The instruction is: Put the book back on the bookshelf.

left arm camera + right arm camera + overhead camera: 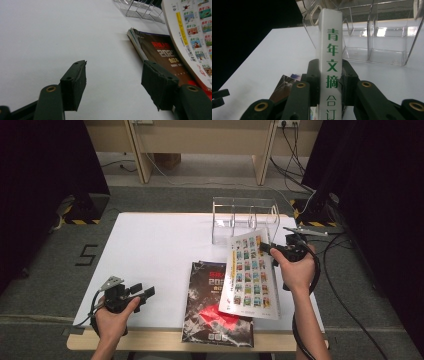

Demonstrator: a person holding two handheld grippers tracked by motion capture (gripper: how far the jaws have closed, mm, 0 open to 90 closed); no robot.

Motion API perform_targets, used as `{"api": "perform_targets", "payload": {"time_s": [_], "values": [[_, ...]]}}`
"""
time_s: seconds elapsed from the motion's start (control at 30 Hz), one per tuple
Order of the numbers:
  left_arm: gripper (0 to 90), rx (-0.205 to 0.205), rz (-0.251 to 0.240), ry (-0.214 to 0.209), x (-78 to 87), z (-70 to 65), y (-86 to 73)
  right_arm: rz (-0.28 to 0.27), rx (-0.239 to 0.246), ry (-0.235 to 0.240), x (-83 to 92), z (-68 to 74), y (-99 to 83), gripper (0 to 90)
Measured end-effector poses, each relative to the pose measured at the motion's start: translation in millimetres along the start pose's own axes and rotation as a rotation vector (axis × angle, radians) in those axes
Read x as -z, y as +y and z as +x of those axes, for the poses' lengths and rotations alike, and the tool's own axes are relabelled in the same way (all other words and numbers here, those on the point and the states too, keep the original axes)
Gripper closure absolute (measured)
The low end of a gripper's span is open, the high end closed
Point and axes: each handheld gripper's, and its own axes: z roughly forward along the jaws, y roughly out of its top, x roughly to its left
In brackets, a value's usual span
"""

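A: R gripper [266, 248], what's it got?

B: Clamped on the white book [250, 272], by the spine. Right gripper view shows the spine [331, 72] upright between both jaws, pads pressed on either side, green print down it. From above, the book is lifted off the table [150, 250] and tilted, back cover w/ rows of small pics facing up, its lower edge over the dark magazine [212, 312].

A: And the magazine?

B: Flat on the table, near the front edge, btw the two hands. Black cover, red patch at the bottom.

A: L gripper [144, 291]?

B: Spread wide, nothing in it. Low over bare table at the front left, apart from the magazine. Left gripper view: both pads [75, 83] free, white table btw them, magazine corner [150, 42] just beyond the one jaw.

A: Rack?

B: Clear plastic rack [245, 217] at the far side of the table, just behind the lifted book, dividers upright. No book in the slots I can see.
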Motion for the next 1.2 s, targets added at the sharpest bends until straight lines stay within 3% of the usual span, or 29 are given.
{"api": "perform_targets", "payload": {"time_s": [0.07, 0.33, 0.57, 0.8, 0.9, 1.2], "values": [[37.0, 0.01, 0.008, 0.04, 1.7, 2.6, -3.2, -0.019, 0.014, -0.003, 3.0, 0.9, 2.0, 73.6], [37.0, 0.051, -0.02, 0.076, 10.2, 10.2, -5.3, -0.057, 0.018, -0.028, 10.4, 2.5, 11.7, 73.7], [36.9, 0.058, 0.001, 0.07, 8.0, 13.6, -8.4, -0.11, 0.016, -0.071, 15.8, 3.3, 17.7, 73.7], [36.9, 0.064, -0.017, 0.072, 9.3, 15.1, -8.1, -0.172, 0.018, -0.109, 24.6, 1.8, 27.5, 73.7], [36.9, 0.061, -0.019, 0.076, 10.1, 15.9, -8.0, -0.217, 0.029, -0.15, 30.0, 1.7, 35.2, 73.7], [36.9, 0.056, -0.021, 0.068, 9.7, 15.7, -8.0, -0.243, 0.025, -0.203, 38.3, -3.5, 44.8, 73.7]]}}
